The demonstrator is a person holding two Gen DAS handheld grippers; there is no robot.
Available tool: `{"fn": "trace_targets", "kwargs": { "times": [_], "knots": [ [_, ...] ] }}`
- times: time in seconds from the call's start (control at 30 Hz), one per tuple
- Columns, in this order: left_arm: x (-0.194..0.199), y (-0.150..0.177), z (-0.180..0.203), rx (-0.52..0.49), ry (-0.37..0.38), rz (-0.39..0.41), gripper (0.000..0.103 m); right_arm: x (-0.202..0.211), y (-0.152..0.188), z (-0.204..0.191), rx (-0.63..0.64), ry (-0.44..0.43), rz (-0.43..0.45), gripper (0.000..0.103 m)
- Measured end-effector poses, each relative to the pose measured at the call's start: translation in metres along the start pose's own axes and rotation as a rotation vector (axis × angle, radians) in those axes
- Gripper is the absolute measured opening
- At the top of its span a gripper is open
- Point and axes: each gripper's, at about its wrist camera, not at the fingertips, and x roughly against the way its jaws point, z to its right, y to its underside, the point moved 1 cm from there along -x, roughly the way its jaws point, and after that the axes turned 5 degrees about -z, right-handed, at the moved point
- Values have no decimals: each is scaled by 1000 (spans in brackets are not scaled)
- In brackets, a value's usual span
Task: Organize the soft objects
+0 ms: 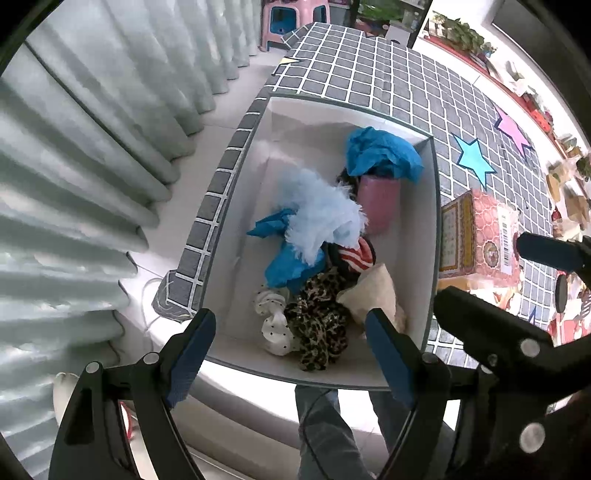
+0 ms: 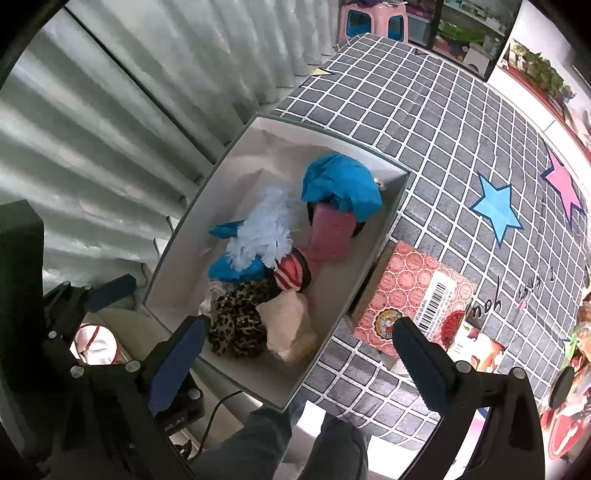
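The left gripper point(image 1: 291, 347) hangs at the bottom of its frame with its blue-padded jaws spread apart and nothing between them, pointing down over the near end of a white box point(image 1: 236, 236). The right gripper point(image 2: 299, 354) sits at the bottom of its own frame, jaws wide apart and empty too, straddling the box's point(image 2: 177, 240) lower right corner.

Inside the box, at frame centre, lies a heap of soft things: a leopard-print piece point(image 1: 317, 325) nearest the jaws, a cream cloth point(image 1: 373, 291) to its right, a white dotted piece point(image 1: 273, 325) to its left, a red-and-white striped item point(image 1: 354, 254), a fluffy pale-blue piece point(image 1: 321, 214), blue cloth point(image 1: 380, 151) and a pink piece point(image 1: 380, 203) toward the upper end.

The box rests on a grey grid-patterned tablecloth point(image 2: 424, 122) bearing a blue star point(image 2: 496, 210) and a pink star point(image 2: 563, 184). A red patterned carton point(image 2: 406, 291) lies just beside the box at right. Pale pleated curtains point(image 1: 74, 184) fill the left, and a pink stool point(image 2: 373, 22) stands at the top.
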Motion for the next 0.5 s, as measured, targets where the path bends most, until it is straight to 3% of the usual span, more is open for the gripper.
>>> {"fn": "trace_targets", "kwargs": {
  "times": [0.5],
  "knots": [
    [4,9,-7,-33,-11,5,86,-4,-2,-17,21,8,-18,102]
  ]
}}
